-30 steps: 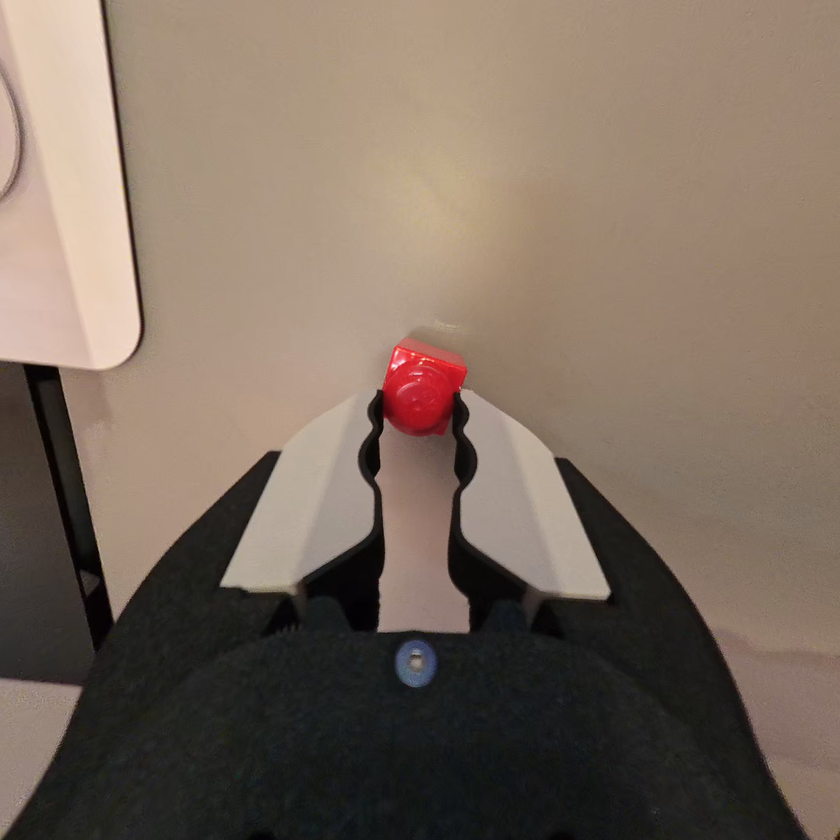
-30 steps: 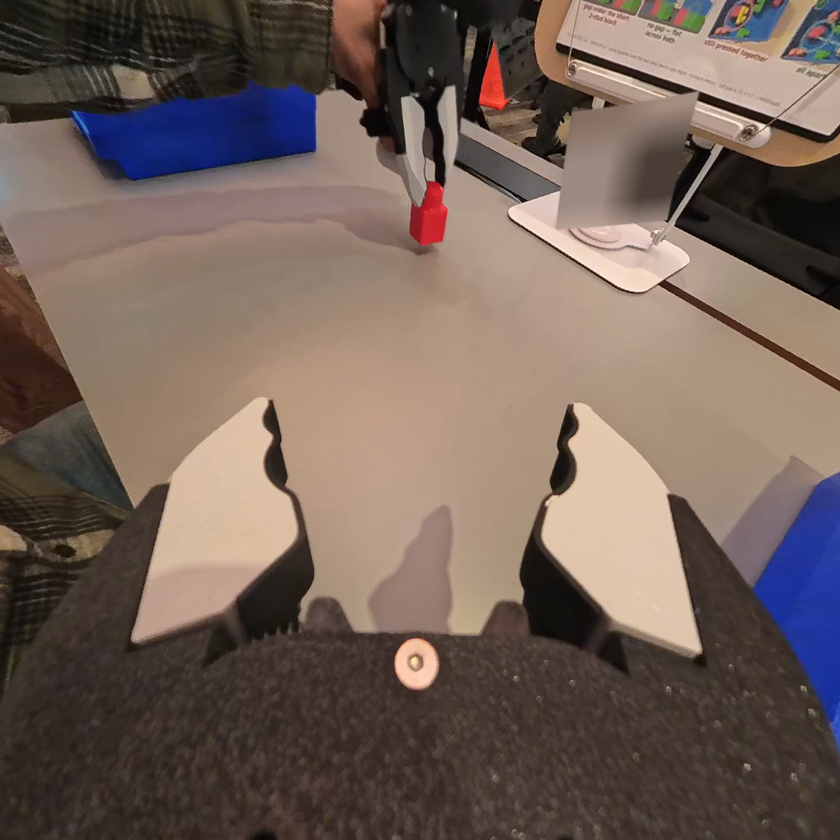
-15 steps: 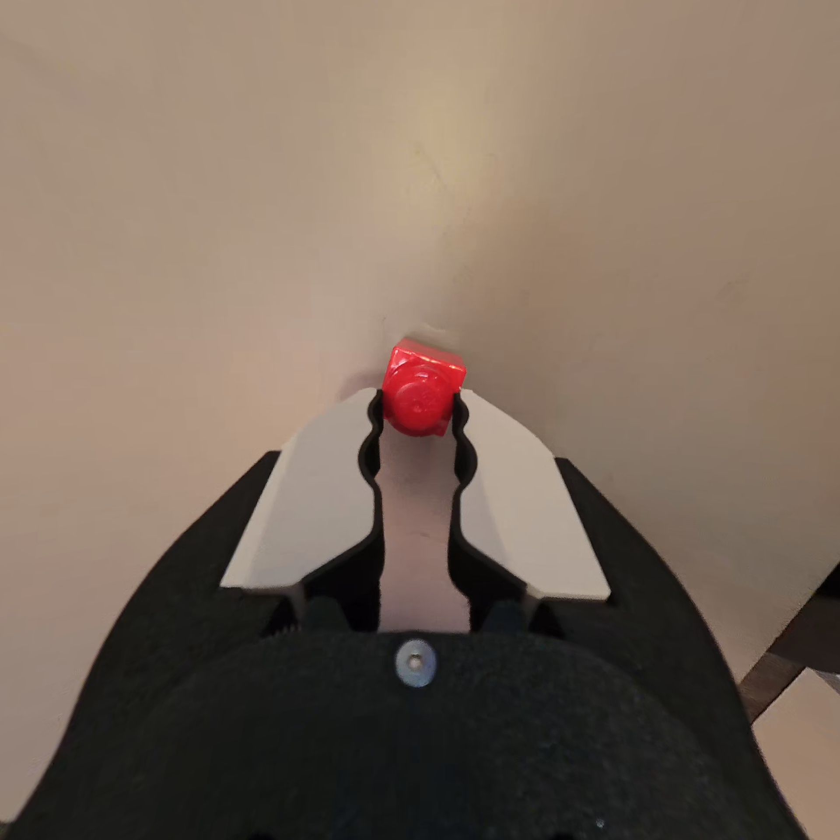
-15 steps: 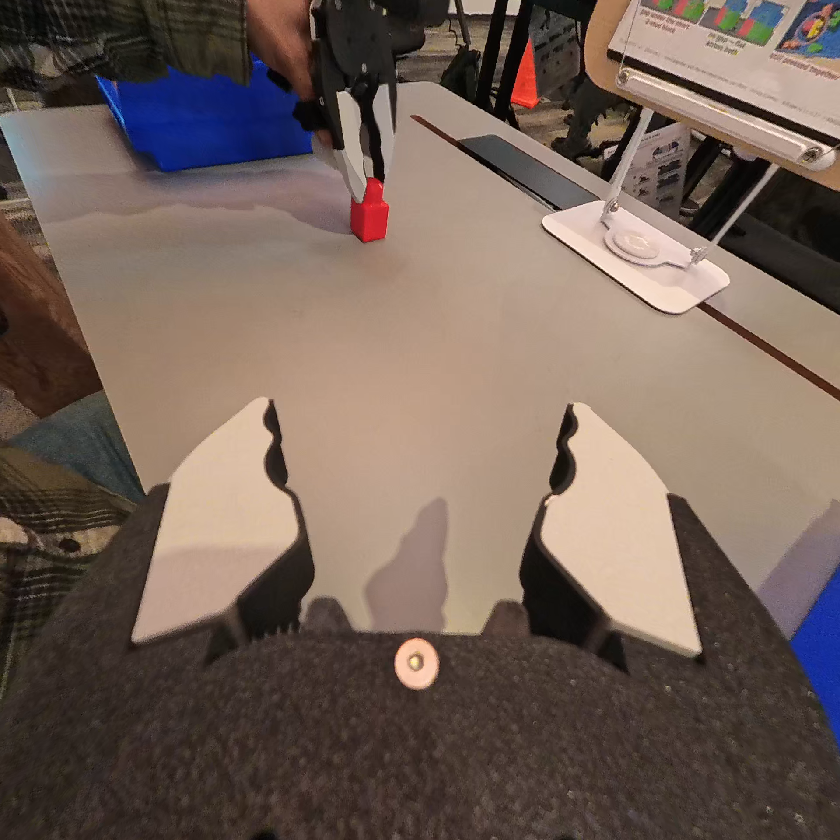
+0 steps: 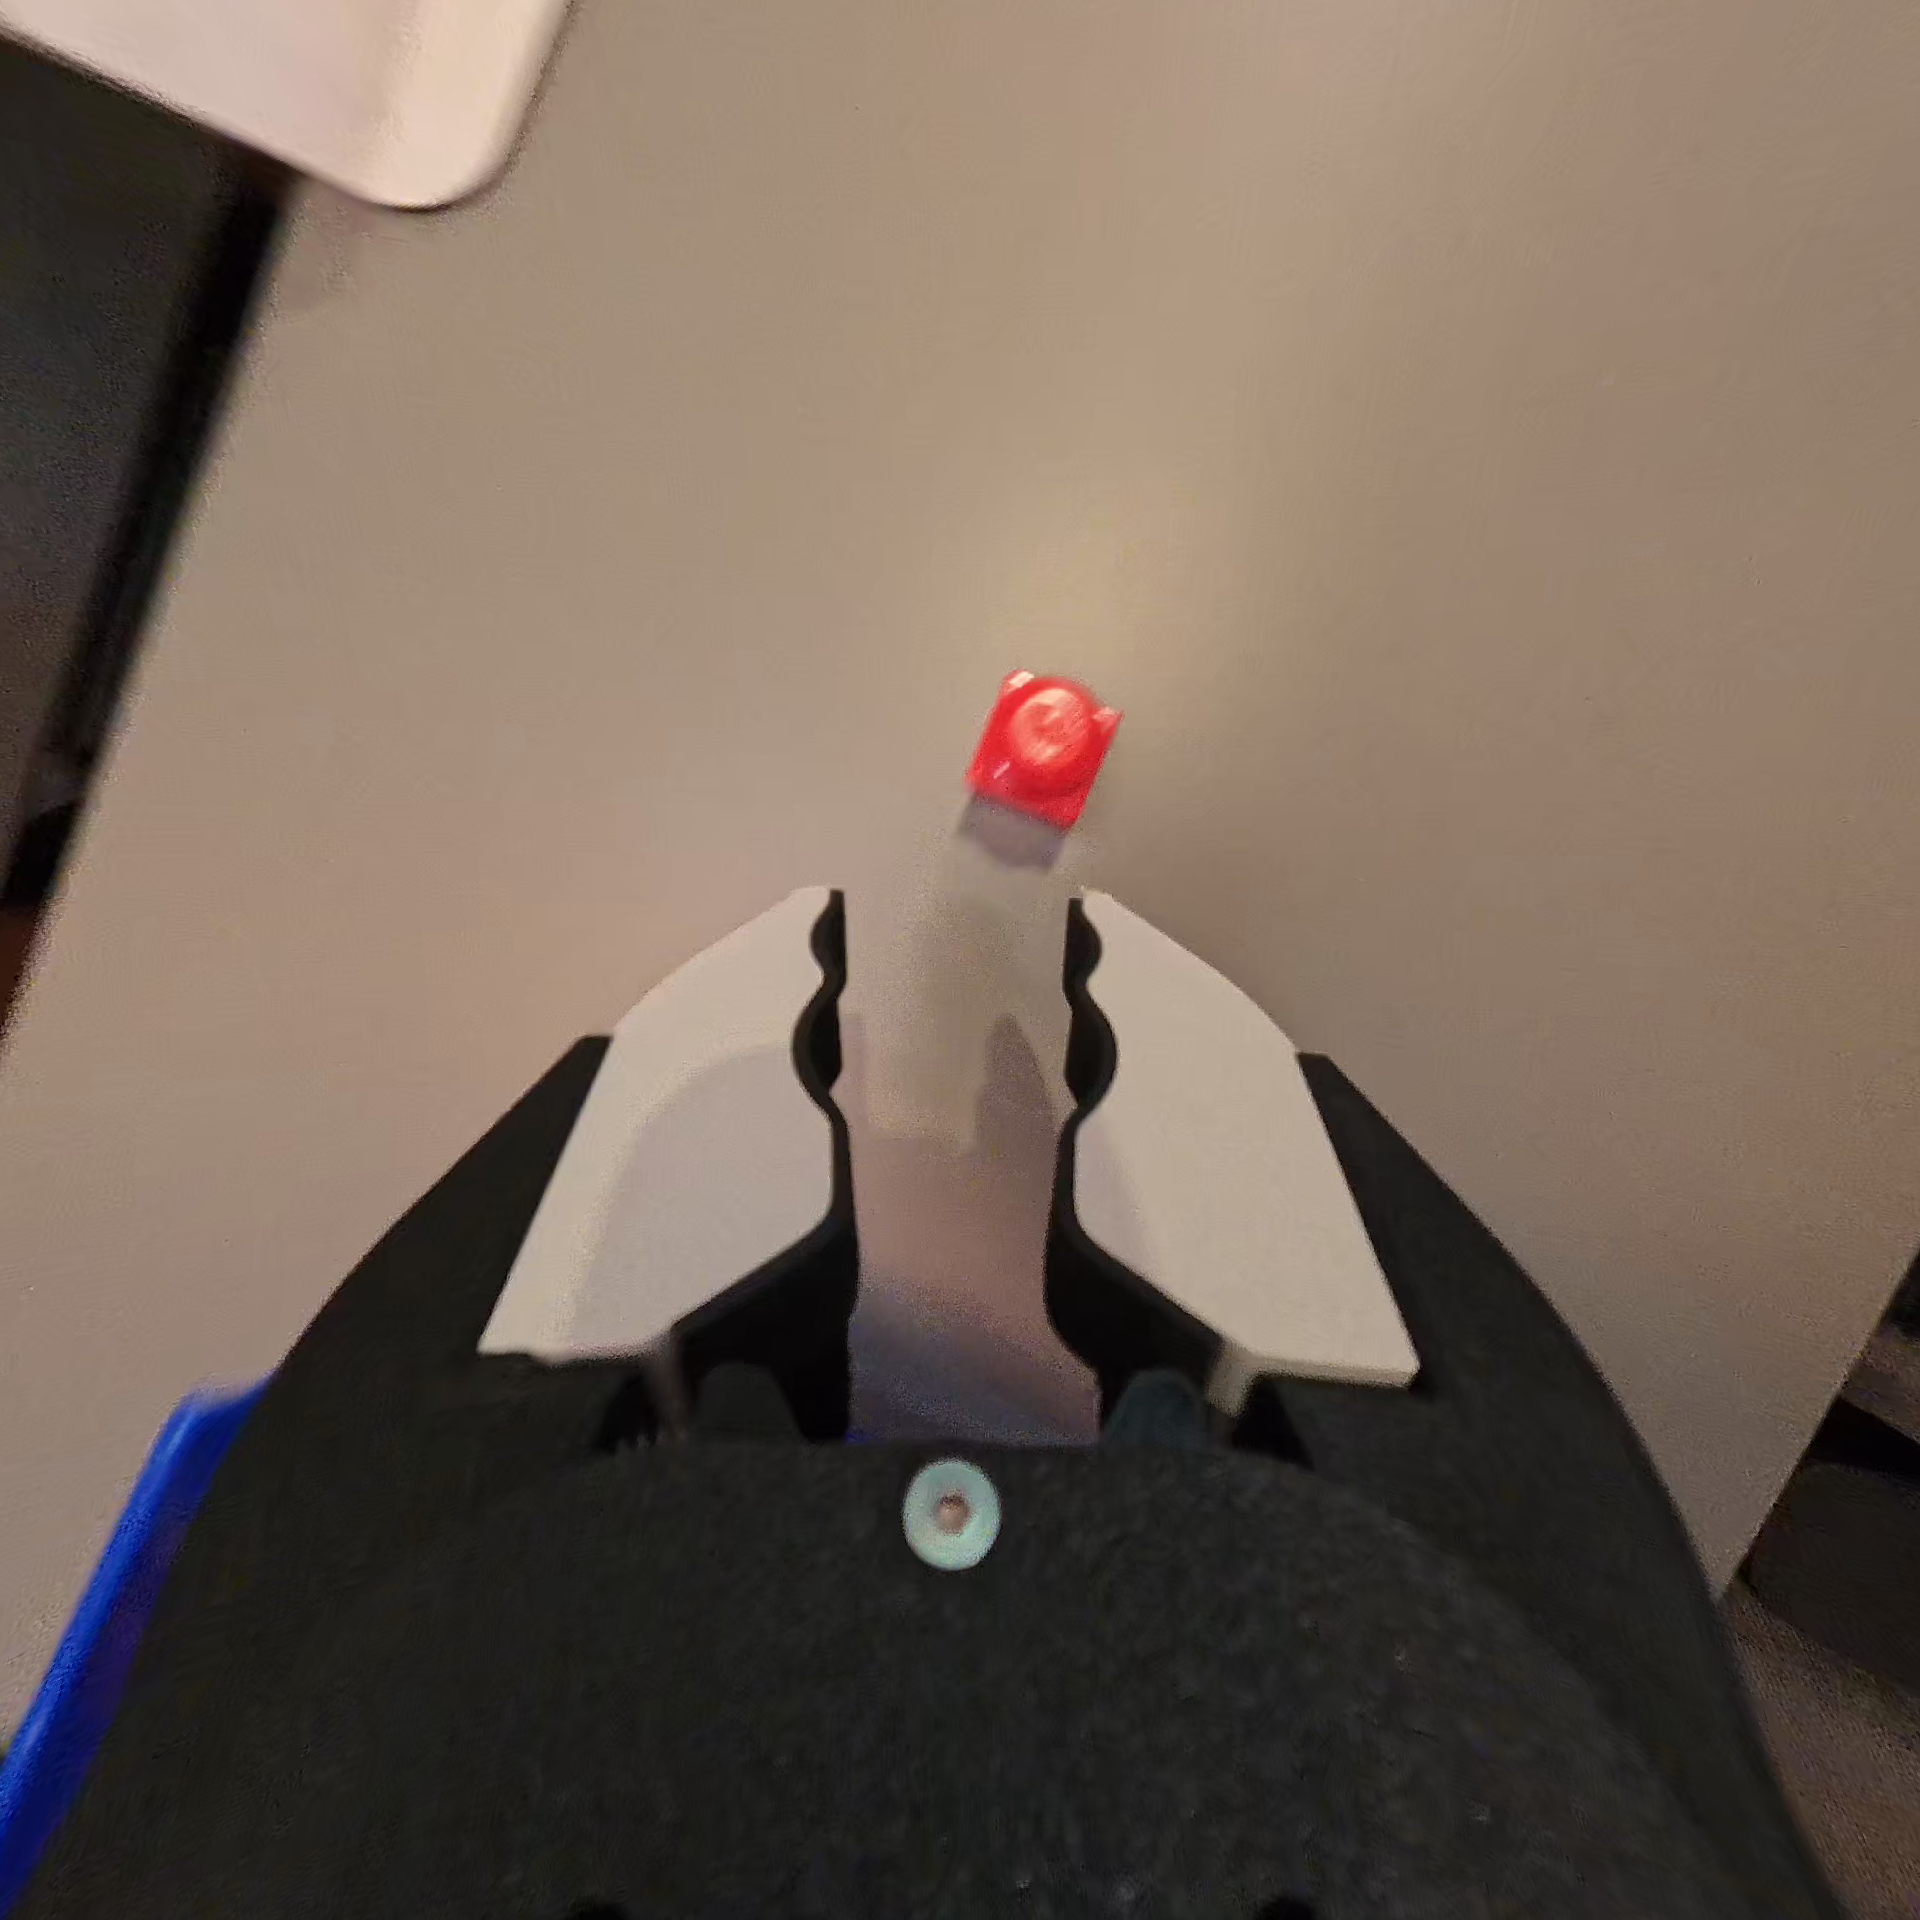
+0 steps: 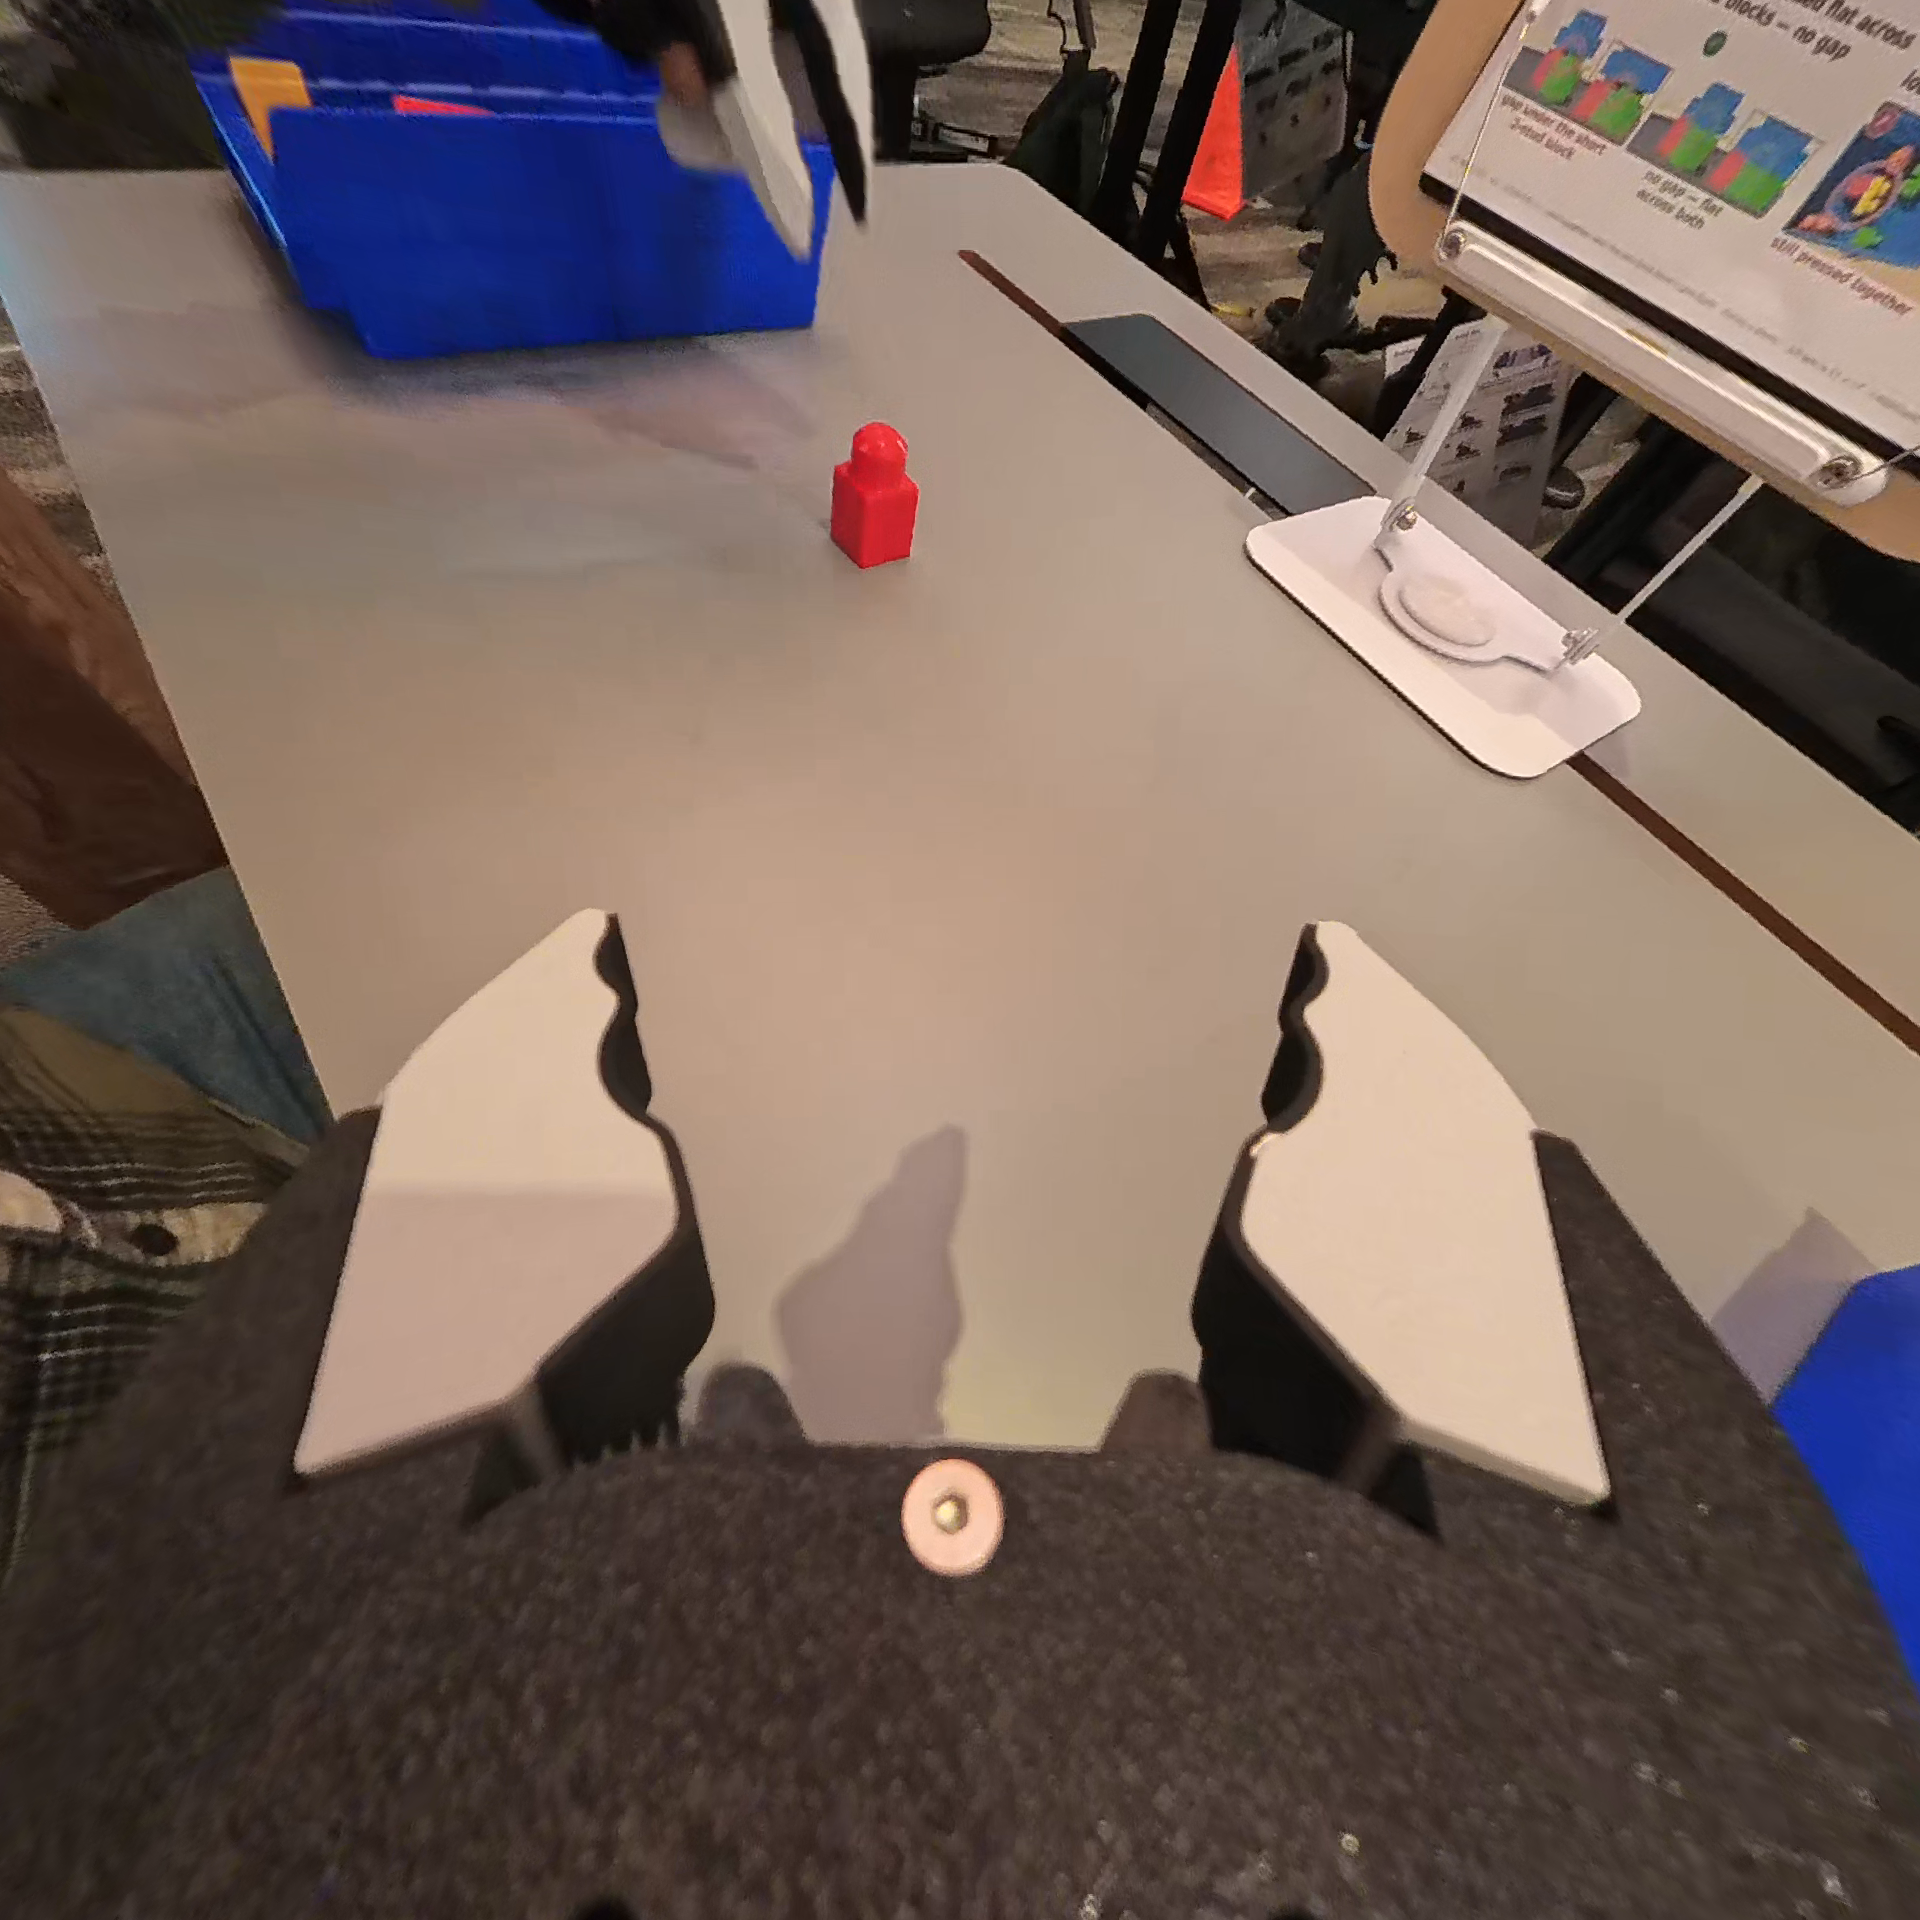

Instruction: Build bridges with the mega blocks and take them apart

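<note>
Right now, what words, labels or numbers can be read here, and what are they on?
Instruction sheet, upper right: printed captions under coloured pictures, legible, but I don't repeat writing.
Leaflet behind it: too small to read.
Red block: raised mark on its stud, too blurred to read.
Blue bin: no writing visible.

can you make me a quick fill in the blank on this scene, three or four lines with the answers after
1. The single block standing on the table is coloured ____.
2. The left gripper holds ____.
3. The right gripper has its jaws ____.
4. The bin at the table's far end is coloured ____.

Missing words: red; nothing; open; blue
</note>
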A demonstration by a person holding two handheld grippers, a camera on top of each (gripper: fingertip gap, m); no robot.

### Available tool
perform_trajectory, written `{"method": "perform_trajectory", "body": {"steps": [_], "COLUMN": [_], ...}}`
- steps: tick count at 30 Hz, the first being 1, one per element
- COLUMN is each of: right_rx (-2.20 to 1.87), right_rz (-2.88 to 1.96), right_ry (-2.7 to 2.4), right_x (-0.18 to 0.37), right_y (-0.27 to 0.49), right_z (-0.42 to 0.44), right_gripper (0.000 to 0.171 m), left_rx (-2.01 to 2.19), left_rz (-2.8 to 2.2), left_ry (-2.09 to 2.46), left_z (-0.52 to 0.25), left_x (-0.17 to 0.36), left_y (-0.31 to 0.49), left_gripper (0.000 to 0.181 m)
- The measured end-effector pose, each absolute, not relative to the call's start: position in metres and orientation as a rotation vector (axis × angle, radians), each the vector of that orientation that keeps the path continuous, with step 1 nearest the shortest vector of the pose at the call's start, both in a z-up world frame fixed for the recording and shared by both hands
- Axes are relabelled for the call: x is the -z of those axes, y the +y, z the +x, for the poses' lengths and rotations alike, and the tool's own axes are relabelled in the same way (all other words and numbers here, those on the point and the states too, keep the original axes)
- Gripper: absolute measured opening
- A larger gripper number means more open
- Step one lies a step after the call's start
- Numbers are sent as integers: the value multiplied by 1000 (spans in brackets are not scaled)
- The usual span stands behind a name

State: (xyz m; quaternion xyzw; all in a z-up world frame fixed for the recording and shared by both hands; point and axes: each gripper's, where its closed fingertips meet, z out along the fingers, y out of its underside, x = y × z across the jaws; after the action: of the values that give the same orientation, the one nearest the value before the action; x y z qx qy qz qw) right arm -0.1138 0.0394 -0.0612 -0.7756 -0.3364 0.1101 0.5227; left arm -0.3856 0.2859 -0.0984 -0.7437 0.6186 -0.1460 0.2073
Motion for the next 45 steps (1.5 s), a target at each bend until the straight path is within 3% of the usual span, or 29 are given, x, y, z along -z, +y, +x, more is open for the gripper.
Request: {"method": "perform_trajectory", "body": {"steps": [7,9,13,21,24,29,34,37,45], "right_rx": [-261,-260,-254,-248,-237,-215,-209,-208,-231], "right_rz": [-1892,-1902,-1902,-1937,-1939,-1938,-1950,-1954,-1943], "right_ry": [-821,-836,-874,-950,-967,-986,-990,-990,-970], "right_x": [70,71,68,71,68,66,69,72,77], "right_y": [42,45,52,64,69,72,75,77,75], "right_z": [-124,-129,-142,-170,-178,-185,-184,-182,-173], "right_gripper": [116,116,117,118,118,119,120,120,120], "left_rx": [297,361,374,293,353,323,204,156,152], "left_rz": [-2181,-2196,-2263,-2379,-2434,-2526,-2657,-2683,-2680], "left_ry": [1167,1038,1007,1216,1231,1241,1269,1302,1308], "left_z": [-546,-575,-608,-615,-603,-594,-599,-598,-615], "left_x": [28,27,58,119,130,136,152,159,156], "left_y": [331,330,318,308,311,325,330,331,314], "left_gripper": [41,34,38,44,54,53,50,36,35]}}
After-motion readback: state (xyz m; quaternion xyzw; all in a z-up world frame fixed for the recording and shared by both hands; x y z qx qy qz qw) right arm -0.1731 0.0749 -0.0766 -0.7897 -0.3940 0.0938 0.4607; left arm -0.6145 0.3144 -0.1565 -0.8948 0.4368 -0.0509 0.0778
